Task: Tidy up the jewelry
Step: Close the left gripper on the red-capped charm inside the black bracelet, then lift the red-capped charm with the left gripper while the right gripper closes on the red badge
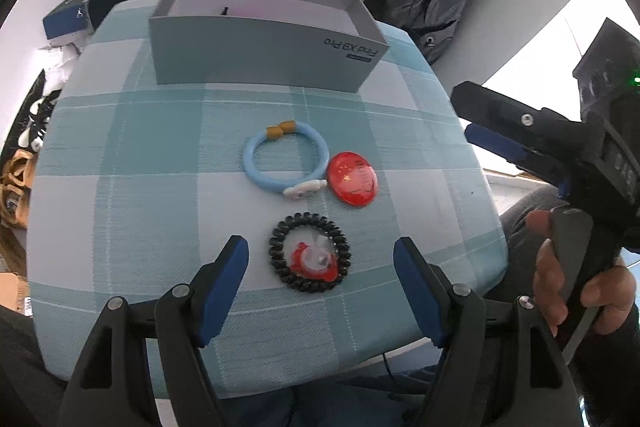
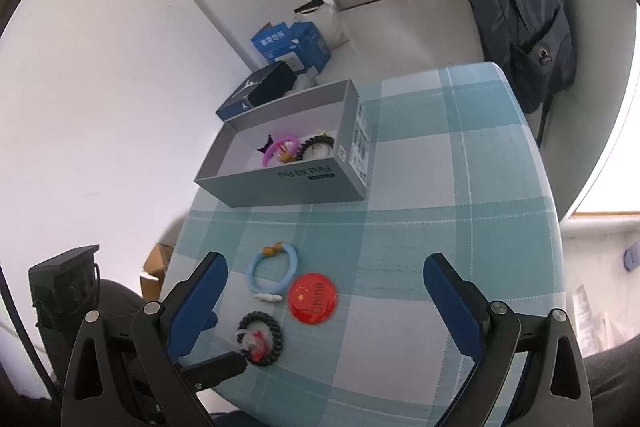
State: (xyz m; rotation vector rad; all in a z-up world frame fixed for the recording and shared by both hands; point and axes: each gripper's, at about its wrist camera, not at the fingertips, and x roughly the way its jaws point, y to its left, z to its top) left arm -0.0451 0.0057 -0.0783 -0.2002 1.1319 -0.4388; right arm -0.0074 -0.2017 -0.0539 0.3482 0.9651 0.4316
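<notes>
Only right wrist shows box contents, seemingly bracelets.

On the worktop I count one grey box, one blue bangle, one red badge and one black coil band, plus one purple ring and one more black coil band inside the box.

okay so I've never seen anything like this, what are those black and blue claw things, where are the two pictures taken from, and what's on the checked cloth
The claws are hand-held grippers; a person squeezes one in each hand, with a camera on each looking along its fingers. One picture comes from the left gripper, the other from the right gripper. Both are open and hold nothing. On the cloth lie a blue bracelet, a red badge and a black coil hair tie. Behind them stands an open grey box that already contains a few pieces.
</notes>
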